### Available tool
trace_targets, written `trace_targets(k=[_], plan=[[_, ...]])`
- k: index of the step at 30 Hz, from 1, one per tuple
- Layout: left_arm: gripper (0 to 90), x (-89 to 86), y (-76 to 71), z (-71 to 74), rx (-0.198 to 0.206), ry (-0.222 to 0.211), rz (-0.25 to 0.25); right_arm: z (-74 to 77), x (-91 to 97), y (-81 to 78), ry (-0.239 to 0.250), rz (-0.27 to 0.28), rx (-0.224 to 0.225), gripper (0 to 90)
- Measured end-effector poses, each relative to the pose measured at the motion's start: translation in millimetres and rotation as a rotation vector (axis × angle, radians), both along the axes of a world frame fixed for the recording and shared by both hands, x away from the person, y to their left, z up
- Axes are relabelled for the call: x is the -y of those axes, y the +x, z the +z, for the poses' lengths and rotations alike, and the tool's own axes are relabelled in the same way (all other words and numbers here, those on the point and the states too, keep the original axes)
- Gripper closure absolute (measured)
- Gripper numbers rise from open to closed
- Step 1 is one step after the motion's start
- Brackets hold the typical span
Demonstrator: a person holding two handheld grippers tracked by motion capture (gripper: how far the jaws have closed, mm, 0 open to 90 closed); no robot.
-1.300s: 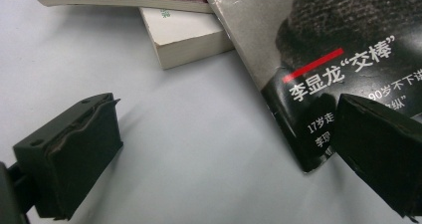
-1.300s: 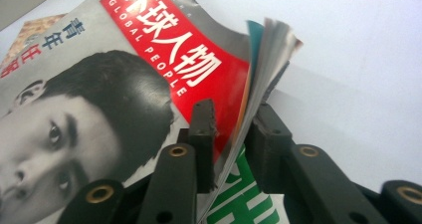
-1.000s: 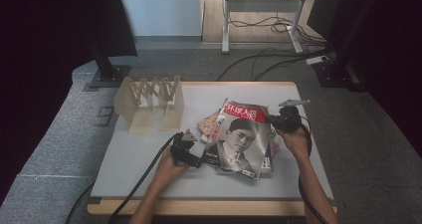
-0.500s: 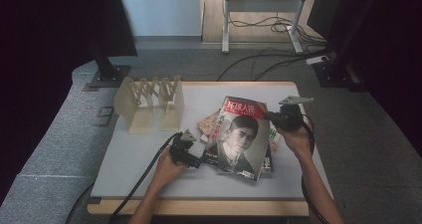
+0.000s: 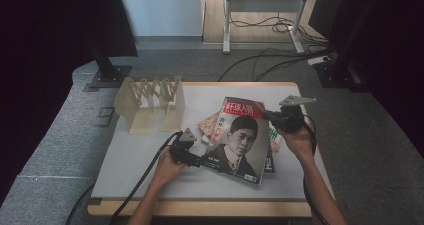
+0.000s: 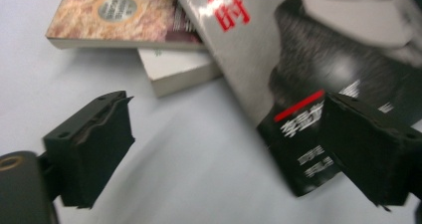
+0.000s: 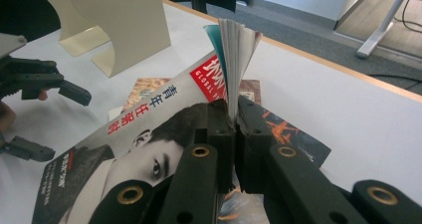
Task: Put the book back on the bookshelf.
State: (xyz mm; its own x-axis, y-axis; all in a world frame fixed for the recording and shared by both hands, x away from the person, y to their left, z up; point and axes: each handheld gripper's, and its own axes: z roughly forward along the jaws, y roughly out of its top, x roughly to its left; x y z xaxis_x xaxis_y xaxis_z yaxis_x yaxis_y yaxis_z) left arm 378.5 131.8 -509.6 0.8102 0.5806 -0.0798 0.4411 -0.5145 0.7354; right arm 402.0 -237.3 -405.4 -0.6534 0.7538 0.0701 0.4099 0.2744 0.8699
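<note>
Right gripper view: the right gripper [image 7: 232, 129] clamps its fingers on the magazine [image 7: 149, 134], raised over books mid-counter [image 5: 150, 155]; the left gripper [image 6: 239, 149] (fingers apart) should pinch the near corner squarely.

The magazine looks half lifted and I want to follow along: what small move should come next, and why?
Probably close the left gripper on the magazine's near corner. The right gripper is shut on its far edge, raising it, while the left's jaws stand open around that corner.
</note>
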Motion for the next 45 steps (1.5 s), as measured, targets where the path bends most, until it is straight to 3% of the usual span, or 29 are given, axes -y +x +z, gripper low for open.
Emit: trace_targets(k=[2,9,12,17,20,32,37,45], plan=[[8.7,-1.2,1.8,3.0,-0.026,-0.014,-0.006,1.9,-0.7,-1.8,0.002,0.004,0.007,85.2],[0.8,13.2,3.7,17.7,-0.067,0.036,-0.067,11.7,-3.9,-11.1,0.000,0.032,0.045,84.3],[2.9,16.0,6.3,23.4,-0.087,-0.015,-0.086,14.5,-4.5,-14.1,-0.003,0.037,0.054,84.0],[10.3,23.1,9.9,33.1,-0.068,-0.050,-0.093,19.8,-5.7,-19.7,-0.011,0.046,0.068,83.7],[14.1,29.7,13.7,34.8,-0.059,-0.032,-0.101,23.3,-5.5,-22.7,-0.007,0.049,0.077,83.8],[18.2,41.3,30.7,24.8,-0.091,-0.054,-0.131,33.1,-4.4,-36.4,0.002,0.080,0.124,84.5],[20.0,40.5,33.4,23.7,-0.105,-0.102,-0.146,35.8,-5.5,-40.7,0.002,0.096,0.147,84.5],[24.1,42.1,34.1,21.2,-0.118,-0.123,-0.170,43.6,-6.1,-49.6,0.005,0.134,0.196,84.8]])
